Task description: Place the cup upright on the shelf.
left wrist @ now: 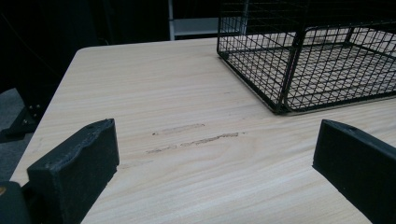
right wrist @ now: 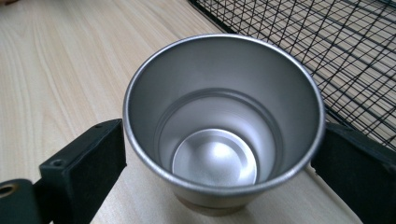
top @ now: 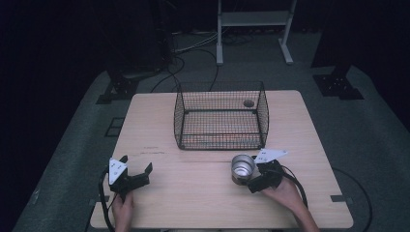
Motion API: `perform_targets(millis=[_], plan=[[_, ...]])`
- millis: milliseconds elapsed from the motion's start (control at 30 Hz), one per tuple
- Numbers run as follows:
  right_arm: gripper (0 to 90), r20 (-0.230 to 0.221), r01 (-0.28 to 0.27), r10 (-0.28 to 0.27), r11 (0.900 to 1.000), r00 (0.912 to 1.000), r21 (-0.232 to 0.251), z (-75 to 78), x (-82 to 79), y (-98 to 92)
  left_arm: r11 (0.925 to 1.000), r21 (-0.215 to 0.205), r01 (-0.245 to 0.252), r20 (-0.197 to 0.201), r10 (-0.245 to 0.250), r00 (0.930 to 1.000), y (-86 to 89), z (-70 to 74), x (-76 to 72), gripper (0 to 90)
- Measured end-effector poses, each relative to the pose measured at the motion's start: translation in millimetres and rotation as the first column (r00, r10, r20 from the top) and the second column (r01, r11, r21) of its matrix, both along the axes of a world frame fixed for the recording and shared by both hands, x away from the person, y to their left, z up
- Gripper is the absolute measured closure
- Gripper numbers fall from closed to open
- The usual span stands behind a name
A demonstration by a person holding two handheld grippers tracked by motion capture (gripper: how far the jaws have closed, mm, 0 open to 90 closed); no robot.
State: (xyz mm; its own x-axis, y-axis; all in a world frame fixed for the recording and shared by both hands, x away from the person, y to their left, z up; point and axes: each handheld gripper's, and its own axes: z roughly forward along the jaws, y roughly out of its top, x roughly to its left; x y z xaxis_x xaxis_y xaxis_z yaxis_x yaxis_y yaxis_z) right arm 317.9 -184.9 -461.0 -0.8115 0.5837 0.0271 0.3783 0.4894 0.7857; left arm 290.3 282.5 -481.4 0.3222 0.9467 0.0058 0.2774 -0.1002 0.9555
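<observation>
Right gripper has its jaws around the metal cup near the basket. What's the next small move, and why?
Probably lift the metal cup straight up. The right gripper has a jaw against each side, the cup stands upright on the table, and the wire basket wall just beyond is taller than the cup.

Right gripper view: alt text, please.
An empty metal cup stands upright on the wooden table between the right gripper's two black jaws, which sit against its sides. A black wire basket lies just behind.

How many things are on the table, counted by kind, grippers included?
Metal cup: 1
Wire basket: 1
Grippers: 2, left gripper and right gripper
Total: 4
</observation>
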Motion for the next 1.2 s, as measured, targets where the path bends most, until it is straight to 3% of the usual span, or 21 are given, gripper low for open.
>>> perform_targets(millis=[400,600,1200], plan=[[4.5,-0.007,-0.013,0.012,1.0,0.9999,-0.01,-2.6,7.0,12.9,1.0,0.0,0.0,0.0,0.0,1.0,0.1,0.0,0.0,0.0],[12.8,-0.009,-0.02,0.02,1.0,0.9998,-0.011,-1.7,7.9,11.5,1.0,-0.001,0.0,0.0,0.0,1.0,0.0,0.0,0.0,0.0],[17.7,-0.002,-0.018,0.018,0.999,0.9998,-0.027,1.1,8.2,9.7,1.0,-0.002,0.0,0.0,0.0,1.0,0.3,0.0,0.1,0.0]])
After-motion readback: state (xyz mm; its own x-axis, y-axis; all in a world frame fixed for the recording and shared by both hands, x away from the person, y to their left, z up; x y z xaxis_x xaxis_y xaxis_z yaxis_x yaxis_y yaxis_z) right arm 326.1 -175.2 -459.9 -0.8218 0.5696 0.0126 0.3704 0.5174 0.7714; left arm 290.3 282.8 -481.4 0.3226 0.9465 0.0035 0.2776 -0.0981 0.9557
